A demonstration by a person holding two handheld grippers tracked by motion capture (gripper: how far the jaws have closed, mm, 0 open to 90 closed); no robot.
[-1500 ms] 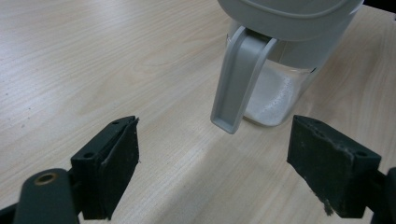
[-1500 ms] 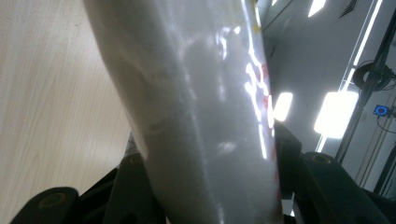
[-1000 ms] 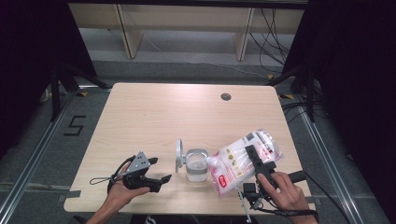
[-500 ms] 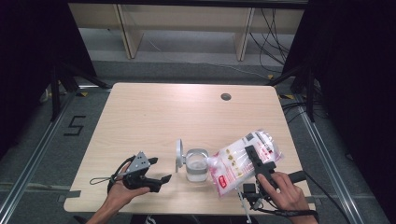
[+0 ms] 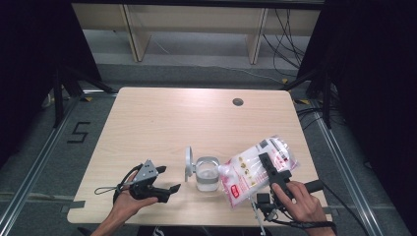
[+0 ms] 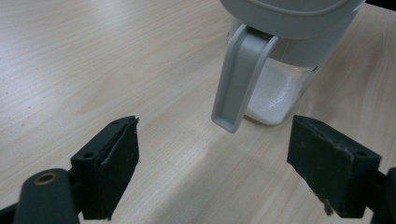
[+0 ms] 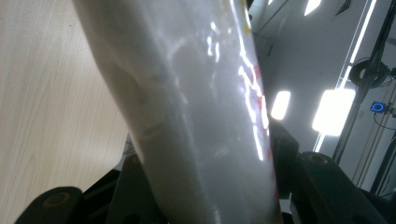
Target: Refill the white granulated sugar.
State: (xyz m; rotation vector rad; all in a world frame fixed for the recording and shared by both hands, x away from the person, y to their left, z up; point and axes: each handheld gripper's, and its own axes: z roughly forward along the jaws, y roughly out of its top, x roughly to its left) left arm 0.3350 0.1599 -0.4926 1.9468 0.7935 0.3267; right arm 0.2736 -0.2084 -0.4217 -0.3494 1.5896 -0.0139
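Note:
A clear jar [image 5: 207, 176] with white grains in its bottom stands near the table's front edge, its grey hinged lid [image 5: 189, 163] flipped open to the left. In the left gripper view the jar [image 6: 275, 93] and its hanging grey lid latch [image 6: 240, 79] lie just ahead. My right gripper [image 5: 268, 166] is shut on a white and red plastic bag [image 5: 251, 169], tilted with its corner over the jar's mouth. The bag [image 7: 196, 112] stands squeezed between the jaws in the right gripper view. My left gripper [image 5: 169, 190] rests open on the table, left of the jar, with nothing between its jaws.
A dark round cable hole [image 5: 238, 102] sits in the table's far right part. Black curtains flank the table, and cables [image 5: 285, 44] run on the floor behind it. A cable loop [image 5: 104, 190] trails left of my left hand.

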